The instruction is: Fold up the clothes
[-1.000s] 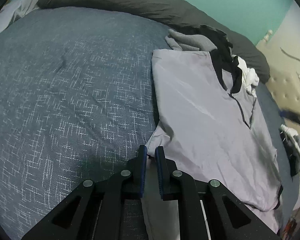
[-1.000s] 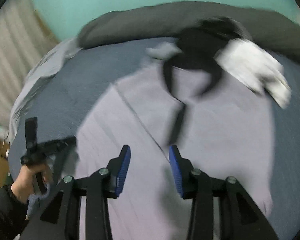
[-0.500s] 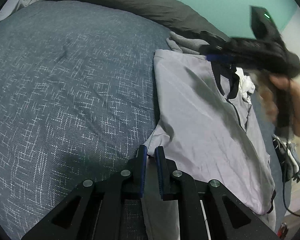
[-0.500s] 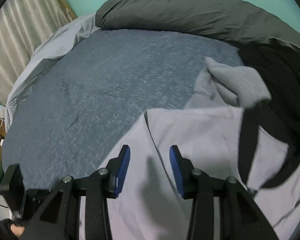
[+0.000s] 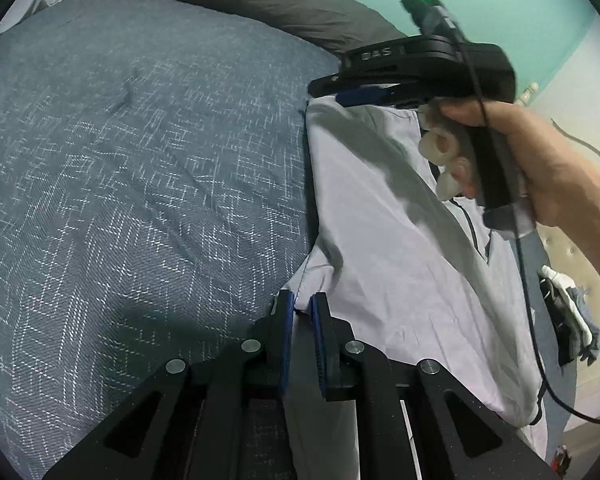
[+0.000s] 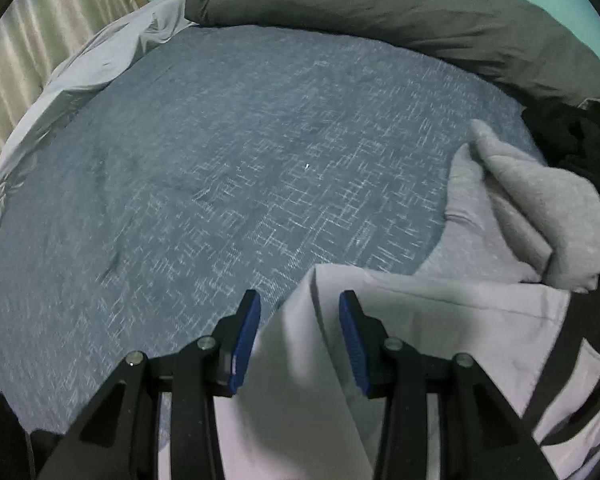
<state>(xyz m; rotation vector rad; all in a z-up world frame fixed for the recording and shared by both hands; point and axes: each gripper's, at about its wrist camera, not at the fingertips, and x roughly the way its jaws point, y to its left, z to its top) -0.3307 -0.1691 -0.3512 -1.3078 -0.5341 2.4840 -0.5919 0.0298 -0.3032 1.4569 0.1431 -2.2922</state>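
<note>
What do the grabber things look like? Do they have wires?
Both tools are black, with two flat fingers lined with ribbed blue pads and round silver bolts. The right tool has a pistol-style handle, a green light on top, embossed letters and a thin black cable. The hand holding it shows a dark cuff.

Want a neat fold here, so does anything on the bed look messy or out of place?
Yes. The lilac shirt lies creased, not flat. At its far corner a grey garment and black clothes sit in a crumpled heap, overlapping it. Nothing looks torn or spilled.
</note>
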